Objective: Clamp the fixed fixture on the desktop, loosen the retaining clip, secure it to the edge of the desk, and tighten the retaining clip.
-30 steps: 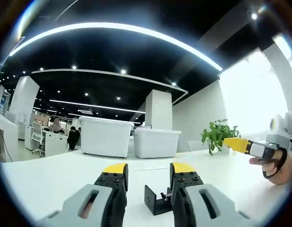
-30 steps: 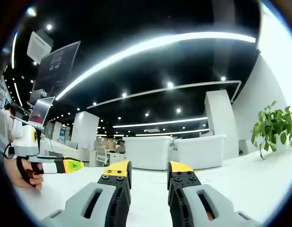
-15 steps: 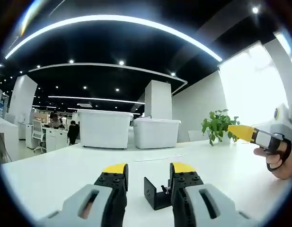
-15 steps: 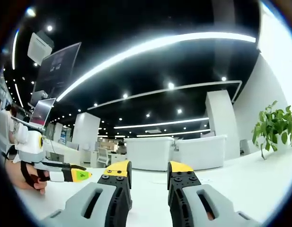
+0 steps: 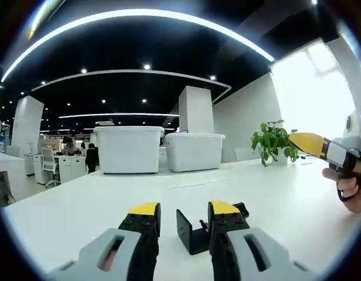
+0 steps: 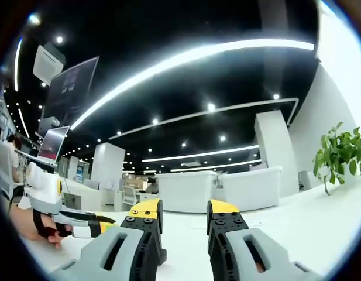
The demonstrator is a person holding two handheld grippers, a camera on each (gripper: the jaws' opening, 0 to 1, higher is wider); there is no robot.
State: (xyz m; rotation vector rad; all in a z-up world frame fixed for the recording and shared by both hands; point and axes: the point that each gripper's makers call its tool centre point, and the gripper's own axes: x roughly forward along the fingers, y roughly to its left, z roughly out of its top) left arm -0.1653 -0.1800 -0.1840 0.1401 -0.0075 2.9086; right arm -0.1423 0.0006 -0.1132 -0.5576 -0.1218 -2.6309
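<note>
One black fixture (image 5: pixel 193 232) sits on my white desk (image 5: pixel 81 211), low between the spread tips of my left gripper (image 5: pixel 181 209), nothing grasped. My right gripper (image 6: pixel 184 206) also stands released over the desk; I see it at three o'clock from the left. Two white bins (image 5: pixel 129 149) and a plant (image 5: pixel 275 140) lie beyond.
</note>
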